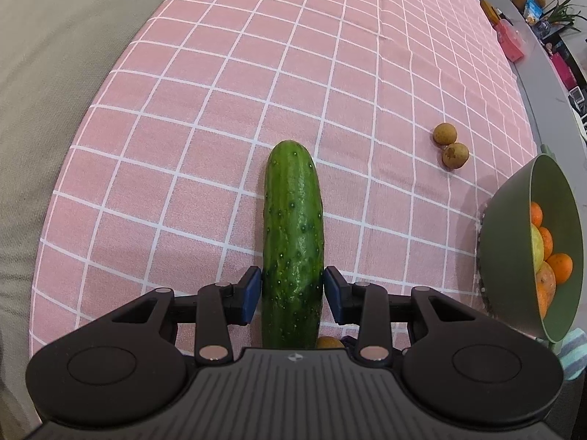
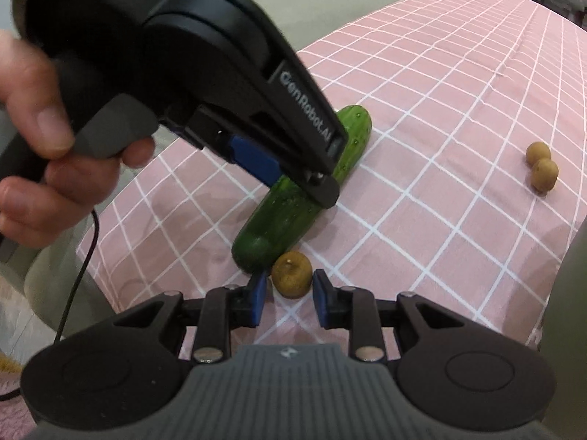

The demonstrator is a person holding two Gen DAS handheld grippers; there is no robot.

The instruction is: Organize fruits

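Left wrist view: I am closing my left tool (image 1: pixel 292 295) on the cucumber (image 1: pixel 293 234); both blue pads are pressing its flanks near the end closest to me. The cucumber is lying lengthwise on the pink checked cloth (image 1: pixel 220 91) covering the bench, well in from the far edge. Two small brown fruits (image 1: pixel 450 145) are touching each other toward the right edge. The green bowl (image 1: pixel 513 227) is standing at the right edge, already carrying oranges (image 1: pixel 559 266) and a pale fruit.

Right wrist view: my right tool (image 2: pixel 288 297) is at a narrow gap, with a third brown fruit (image 2: pixel 291 274) sitting just ahead of the pads, between their tips; I cannot tell whether the pads are touching it. This fruit is lying just beside the near end of the cucumber (image 2: pixel 279 216). The left tool (image 2: pixel 293 179) is straddling the cucumber from above. The brown pair (image 2: pixel 542 167) is lying well apart, toward the right edge.

Judgement: pick-up step in hand, the cucumber gripped but not yet lifted. Next move calls for a level lift and carry toward the bowl, keeping the long cucumber from swinging into the brown fruit or the right tool.
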